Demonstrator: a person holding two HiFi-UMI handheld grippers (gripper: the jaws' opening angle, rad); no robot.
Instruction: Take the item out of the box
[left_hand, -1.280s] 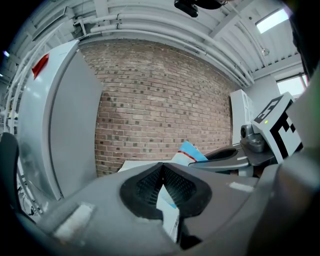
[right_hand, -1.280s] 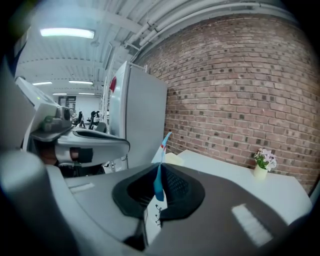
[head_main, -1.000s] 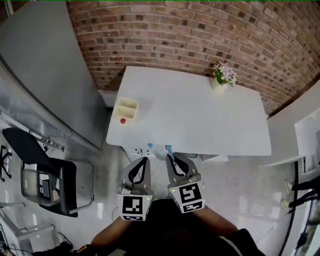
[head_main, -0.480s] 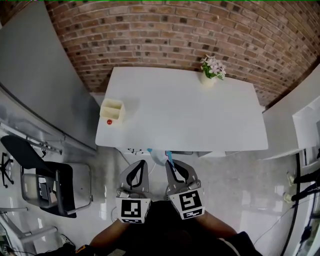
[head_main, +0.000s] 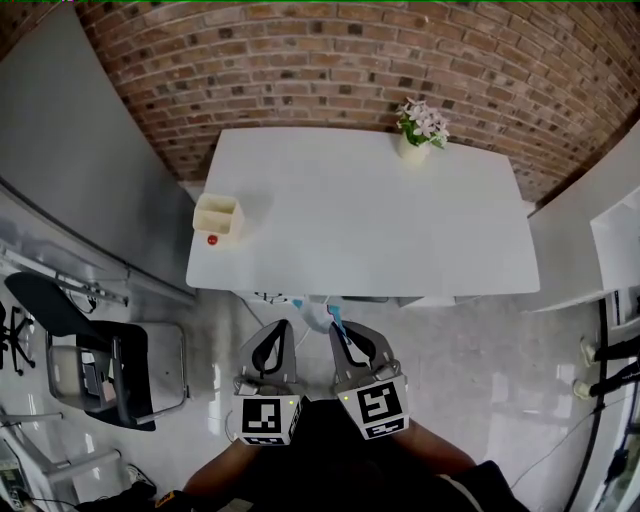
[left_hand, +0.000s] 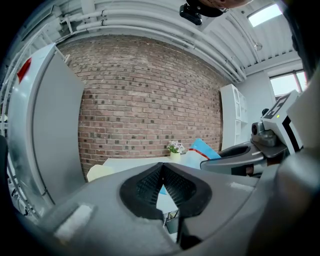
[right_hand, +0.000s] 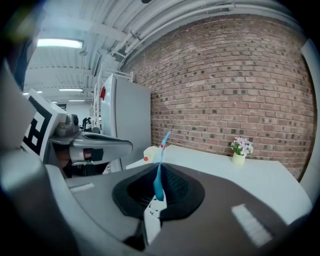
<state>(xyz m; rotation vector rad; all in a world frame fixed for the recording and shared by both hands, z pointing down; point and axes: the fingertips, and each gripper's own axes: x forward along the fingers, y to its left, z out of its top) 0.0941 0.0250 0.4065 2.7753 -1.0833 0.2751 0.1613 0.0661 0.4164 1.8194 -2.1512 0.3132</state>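
At the far left a black chair (head_main: 45, 300) stands on the glossy pale floor (head_main: 470, 380) beside a smooth grey cabinet (head_main: 80, 170). The right tool's view adds a red mark high on the cabinet's side. The white, flat rectangular desk (head_main: 370, 220) stands against a rough red brick wall (head_main: 330, 60). A small cream box (head_main: 219, 216) with straight walls and an inner divider sits at the desk's left edge, toward the near-left corner. What lies inside it cannot be made out in any view. A tiny round red thing (head_main: 211, 239) lies on the desk just beside the box's near side; it shows in the head view and the right tool's view, but not in the left tool's view. Both tools hang over the floor, short of the desk's near edge. The left tool (head_main: 284, 322) has its ribbed black pads (left_hand: 150, 185) pressed together at the tips with nothing between them. The right tool (head_main: 340, 328) is clamped on a thin, flat blue packet (right_hand: 158, 182), seen edge-on from its own camera. The left tool's view shows the packet's broad face, with a red stripe and a white part. A pale pot of pink flowers (head_main: 418, 130) stands at the desk's far edge, toward the far-right corner. A tall white shelf (left_hand: 232, 120) stands to the right.
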